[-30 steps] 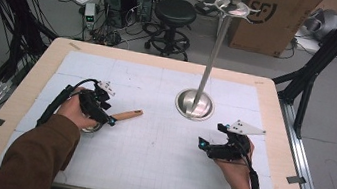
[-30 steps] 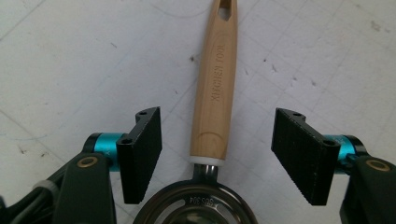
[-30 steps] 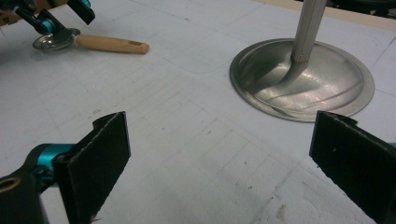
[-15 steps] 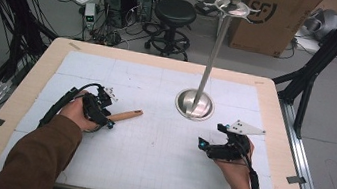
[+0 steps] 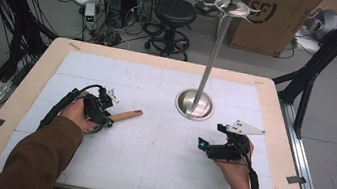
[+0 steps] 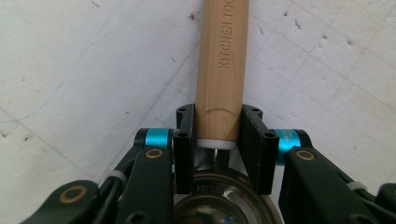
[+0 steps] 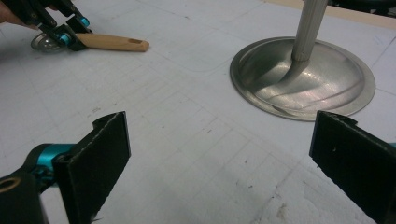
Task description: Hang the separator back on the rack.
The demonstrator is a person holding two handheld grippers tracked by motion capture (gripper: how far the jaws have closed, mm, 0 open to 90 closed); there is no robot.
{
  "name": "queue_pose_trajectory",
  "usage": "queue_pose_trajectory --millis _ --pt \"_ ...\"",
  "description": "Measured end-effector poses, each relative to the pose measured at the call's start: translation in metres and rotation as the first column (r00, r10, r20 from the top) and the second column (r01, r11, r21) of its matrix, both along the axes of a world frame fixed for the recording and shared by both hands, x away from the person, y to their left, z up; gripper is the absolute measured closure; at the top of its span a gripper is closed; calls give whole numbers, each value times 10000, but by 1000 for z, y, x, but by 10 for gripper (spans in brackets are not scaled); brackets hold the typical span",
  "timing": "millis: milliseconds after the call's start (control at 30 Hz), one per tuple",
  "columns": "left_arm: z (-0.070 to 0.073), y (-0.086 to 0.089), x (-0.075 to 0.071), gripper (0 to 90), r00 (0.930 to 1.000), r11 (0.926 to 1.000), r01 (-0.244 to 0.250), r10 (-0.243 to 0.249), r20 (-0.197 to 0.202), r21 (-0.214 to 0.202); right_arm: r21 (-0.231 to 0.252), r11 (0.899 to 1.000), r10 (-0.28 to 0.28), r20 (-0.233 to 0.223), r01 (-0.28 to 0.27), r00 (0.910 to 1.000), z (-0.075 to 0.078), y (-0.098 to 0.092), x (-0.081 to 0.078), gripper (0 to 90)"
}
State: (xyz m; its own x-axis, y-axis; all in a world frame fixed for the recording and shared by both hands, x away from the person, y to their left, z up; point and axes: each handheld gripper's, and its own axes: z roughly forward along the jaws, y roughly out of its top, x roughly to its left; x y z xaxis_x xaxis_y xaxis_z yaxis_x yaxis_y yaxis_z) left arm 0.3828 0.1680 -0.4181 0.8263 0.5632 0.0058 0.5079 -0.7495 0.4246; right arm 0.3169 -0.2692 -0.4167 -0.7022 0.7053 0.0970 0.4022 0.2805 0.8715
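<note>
As the left gripper (image 6: 218, 135) has just closed on the ladle's wooden handle (image 6: 222, 65), lifting can follow, while the right gripper (image 7: 219, 154) waits open.

Your left tongs (image 5: 108, 120) cover metal bowl of wooden-handled kitchen utensil (image 5: 125, 115) in high view. Left gripper view cuts handle off at top edge, engraved lettering incomplete. Right gripper view crops tall steel pole stand (image 7: 302, 74) above base.
</note>
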Motion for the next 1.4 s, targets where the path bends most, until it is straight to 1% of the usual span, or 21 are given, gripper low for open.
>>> queue_pose_trajectory --millis 67,167,233,267,367,433,500,567,767,800,900,933,1033,1067,1100,1133,1200,1267,1333,1367,1400 --pt "0 0 0 686 10000 10000 26 -26 35 32 11 10000 -4 -11 4 10000 0 0 0 40" --pt "0 -1 -2 691 9999 9999 -86 87 74 -63 12 10000 -8 24 8 10000 1 0 -1 40" --pt "0 0 -1 691 10000 10000 -46 46 47 -26 40 10000 -30 5 30 10000 1 -1 -1 40" --pt "0 1 -1 692 10000 9999 -45 45 41 -120 45 10000 -34 7 34 10000 1 -1 -1 40" --pt "0 3 0 692 10000 9999 8 -8 -25 -172 50 10000 -31 -28 31 10000 1 -1 -1 40" --pt "1 3 0 692 10000 9997 -5 5 5 -234 20 10000 -27 11 27 10000 1 -1 0 40" --pt "2 3 -1 692 9999 9996 11 -7 137 -268 24 10000 1 34 -2 10000 0 -1 0 40" --pt "4 4 -3 691 9998 9988 54 -45 182 -495 45 10000 0 24 0 10000 0 -1 0 40" --pt "18 8 -9 691 9981 9938 128 -60 614 -1102 27 10000 -10 23 10 10000 1 -1 -1 40" --pt "20 9 -11 691 9973 9912 116 -19 732 -1322 19 10000 -14 26 14 10000 1 -1 -1 40" --pt "28 11 -14 691 9955 9842 254 -89 940 -1750 17 10000 -15 32 15 10000 1 -1 -1 40" --pt "30 12 -15 691 9955 9814 241 -61 944 -1906 23 10000 -17 29 17 10000 1 0 -1 40" --pt "34 14 -16 691 9942 9743 313 -72 1077 -2232 15 10000 -25 12 25 10000 1 0 -1 40" --pt "36 15 -17 692 9941 9708 233 29 1087 -2386 23 10000 -33 0 33 10000 1 0 -1 40" --pt "38 16 -17 691 9935 9713 309 -40 1136 -2360 40 10000 -34 -46 34 10000 1 0 -1 40" --pt "39 16 -18 692 9933 9662 233 68 1157 -2567 30 10000 -37 -20 37 10000 1 0 -1 40" --pt "42 16 -20 691 9911 9610 232 140 1323 -2755 11 10000 -17 29 17 10000 1 0 -1 40" --pt "45 17 -21 691 9906 9522 284 139 1358 -3043 24 10000 -22 17 22 10000 1 0 -1 40" --pt "47 17 -22 691 9900 9414 296 187 1398 -3361 40 10000 -40 -10 40 10000 1 0 -1 40" --pt "49 17 -22 691 9888 9389 307 217 1479 -3429 43 10000 -31 24 31 10000 1 0 -1 40" --pt "50 17 -22 691 9879 9335 273 294 1523 -3575 56 10000 -26 40 26 10000 1 0 -1 40"
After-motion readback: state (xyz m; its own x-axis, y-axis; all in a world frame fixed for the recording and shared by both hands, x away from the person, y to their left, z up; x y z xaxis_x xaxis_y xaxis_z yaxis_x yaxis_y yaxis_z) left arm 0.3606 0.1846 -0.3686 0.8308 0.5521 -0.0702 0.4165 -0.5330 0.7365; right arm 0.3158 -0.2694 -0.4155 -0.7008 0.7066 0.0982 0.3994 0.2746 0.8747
